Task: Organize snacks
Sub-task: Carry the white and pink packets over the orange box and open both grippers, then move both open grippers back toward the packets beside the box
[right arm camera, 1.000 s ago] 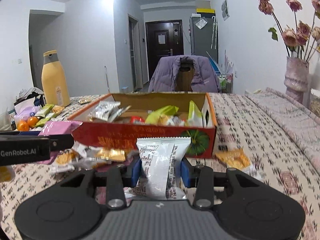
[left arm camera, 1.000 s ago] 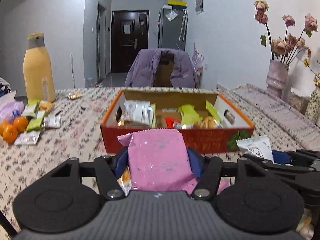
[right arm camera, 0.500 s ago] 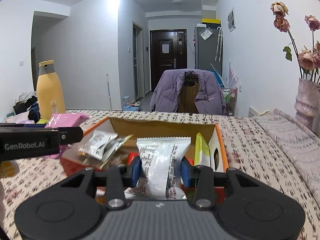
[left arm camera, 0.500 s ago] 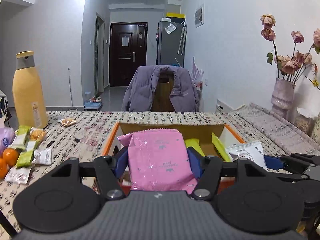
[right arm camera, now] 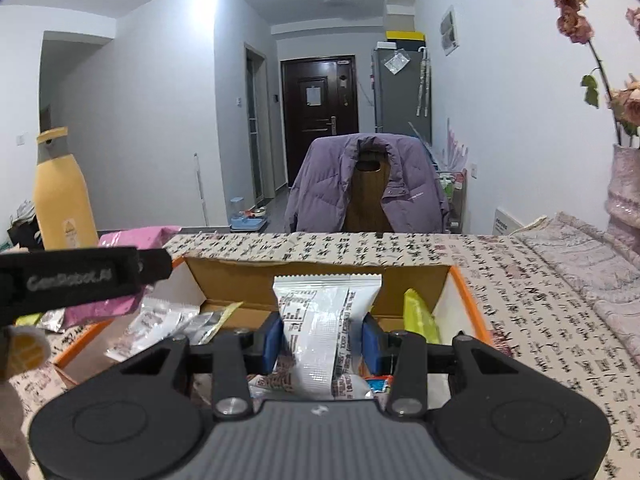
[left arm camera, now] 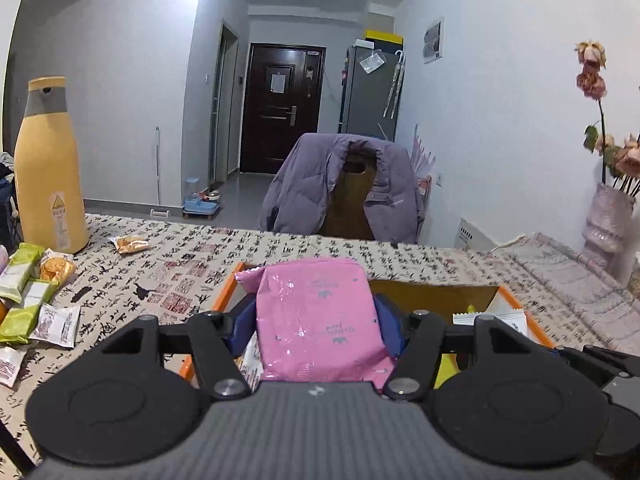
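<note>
My left gripper (left arm camera: 316, 320) is shut on a pink snack packet (left arm camera: 320, 316), its blue pads pressing both sides. It hangs over the left part of an orange-rimmed cardboard box (left arm camera: 516, 304). My right gripper (right arm camera: 322, 338) is shut on a white printed snack packet (right arm camera: 320, 328), held above the inside of the same box (right arm camera: 460, 280). That box holds several packets, among them silver ones (right arm camera: 160, 320) and a yellow-green one (right arm camera: 418, 316). In the right wrist view the left gripper's arm (right arm camera: 80, 280) and its pink packet (right arm camera: 136, 236) show at the left.
Loose snacks (left arm camera: 36, 308) lie on the patterned tablecloth at the left, beside a tall yellow bottle (left arm camera: 50, 168). One wrapped snack (left arm camera: 128, 244) lies alone farther back. A chair with a purple jacket (left arm camera: 340, 192) stands behind the table. A vase of dried roses (left arm camera: 608, 216) stands at the right.
Both grippers have moved forward with their packets, from in front of the box's red front wall to above its inside. The grips are unchanged.
</note>
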Motion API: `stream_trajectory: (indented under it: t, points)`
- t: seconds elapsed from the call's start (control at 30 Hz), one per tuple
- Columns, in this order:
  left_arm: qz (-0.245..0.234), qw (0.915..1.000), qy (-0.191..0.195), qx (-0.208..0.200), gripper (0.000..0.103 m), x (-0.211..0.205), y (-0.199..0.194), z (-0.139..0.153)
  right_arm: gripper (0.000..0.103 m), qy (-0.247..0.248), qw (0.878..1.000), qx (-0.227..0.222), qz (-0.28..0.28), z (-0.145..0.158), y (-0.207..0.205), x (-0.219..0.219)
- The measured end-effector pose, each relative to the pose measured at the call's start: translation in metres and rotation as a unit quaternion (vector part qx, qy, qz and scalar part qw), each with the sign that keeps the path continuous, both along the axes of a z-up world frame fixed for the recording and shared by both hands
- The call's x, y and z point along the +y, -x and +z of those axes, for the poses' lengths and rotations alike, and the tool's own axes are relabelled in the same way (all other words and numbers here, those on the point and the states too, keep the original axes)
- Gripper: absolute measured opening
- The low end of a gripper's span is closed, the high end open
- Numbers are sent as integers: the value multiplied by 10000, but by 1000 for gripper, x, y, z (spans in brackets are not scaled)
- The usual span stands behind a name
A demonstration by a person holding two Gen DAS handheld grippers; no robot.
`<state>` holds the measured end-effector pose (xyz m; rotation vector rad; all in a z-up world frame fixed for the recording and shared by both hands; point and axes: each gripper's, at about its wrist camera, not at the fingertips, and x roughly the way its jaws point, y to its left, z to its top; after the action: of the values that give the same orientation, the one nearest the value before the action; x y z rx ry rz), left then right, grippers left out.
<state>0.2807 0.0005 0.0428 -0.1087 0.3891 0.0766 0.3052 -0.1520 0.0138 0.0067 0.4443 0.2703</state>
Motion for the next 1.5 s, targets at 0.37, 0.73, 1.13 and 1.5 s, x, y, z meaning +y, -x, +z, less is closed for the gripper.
stream_trajectory:
  t: [0.37,0.73,1.13,1.5]
  points:
    - [-222,9992,11,328,64,5,-14,-28,47,-75,9993,361,-96,-20,-12,-8]
    - [151,9998,109,64,103,11,-7,-22,103,-126,9984,339,-433,-20,-11,-18]
    - [117,9998,122,-80,103,7,4,-7,103,-232,9983,202,-505,-3,2,-24]
    - [151,9993,158,-291,103,13,38,18,103,-166,9990,-51,-410,21,38,-34]
